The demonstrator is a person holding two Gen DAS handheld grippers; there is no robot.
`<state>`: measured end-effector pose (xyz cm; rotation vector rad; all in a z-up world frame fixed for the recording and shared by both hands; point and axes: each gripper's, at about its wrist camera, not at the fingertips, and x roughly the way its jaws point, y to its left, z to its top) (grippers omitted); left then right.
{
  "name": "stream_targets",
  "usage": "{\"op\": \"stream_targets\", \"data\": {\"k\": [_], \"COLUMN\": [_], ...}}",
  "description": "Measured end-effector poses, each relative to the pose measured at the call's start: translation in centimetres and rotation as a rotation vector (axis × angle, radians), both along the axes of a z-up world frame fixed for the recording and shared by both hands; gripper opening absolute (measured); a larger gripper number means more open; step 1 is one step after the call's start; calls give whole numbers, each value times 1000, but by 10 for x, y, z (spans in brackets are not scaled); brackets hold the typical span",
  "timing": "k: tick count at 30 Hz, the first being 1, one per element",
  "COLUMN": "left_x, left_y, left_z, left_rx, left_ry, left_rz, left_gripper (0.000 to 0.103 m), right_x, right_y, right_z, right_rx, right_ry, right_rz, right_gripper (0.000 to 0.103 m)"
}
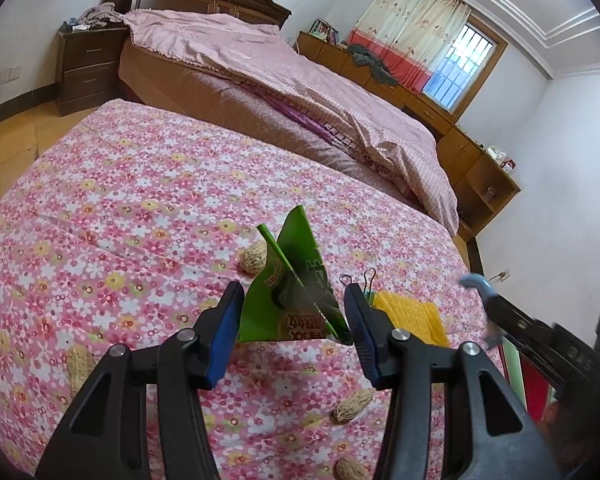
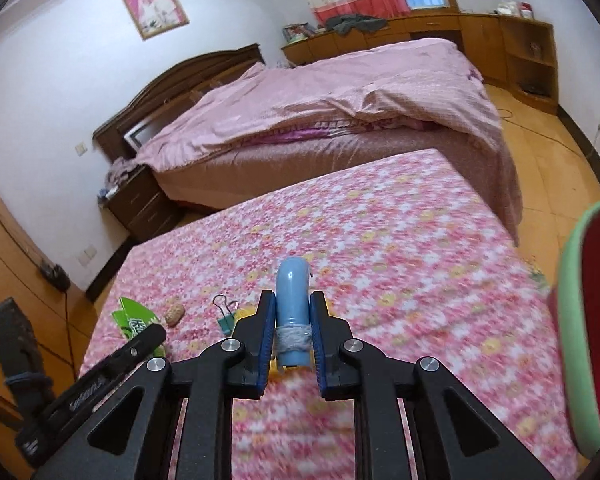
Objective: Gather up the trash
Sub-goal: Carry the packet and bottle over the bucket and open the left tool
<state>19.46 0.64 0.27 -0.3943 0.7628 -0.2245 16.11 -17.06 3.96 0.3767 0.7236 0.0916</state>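
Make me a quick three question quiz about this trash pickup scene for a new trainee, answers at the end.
1. True or false: the right gripper is empty.
2. What does the left gripper hold? A) green wrapper B) peanut C) binder clip
3. Fill in: loose ___ shells lie on the floral cloth.

Key: 1 false, it grips a blue curved piece. 2 A, the green wrapper. 3 peanut.
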Motion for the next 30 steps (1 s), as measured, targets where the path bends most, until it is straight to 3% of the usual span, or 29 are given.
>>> {"op": "stream_targets", "data": {"k": [16,30], "left_x": [-22,-63], "left_y": [-24,-105], "left_z": [30,59], "left_rx": [78,60], "left_ry": [-78,-84], "left_rz": [-57,-254], "left_gripper": [52,52], "right_x": [-99,-162], "right_y": [-90,-168], "right_z": [23,8], "right_rx": [14,103], "right_ry": [-41,-20], "right_rz": [-204,-412], "right_gripper": [18,18]}}
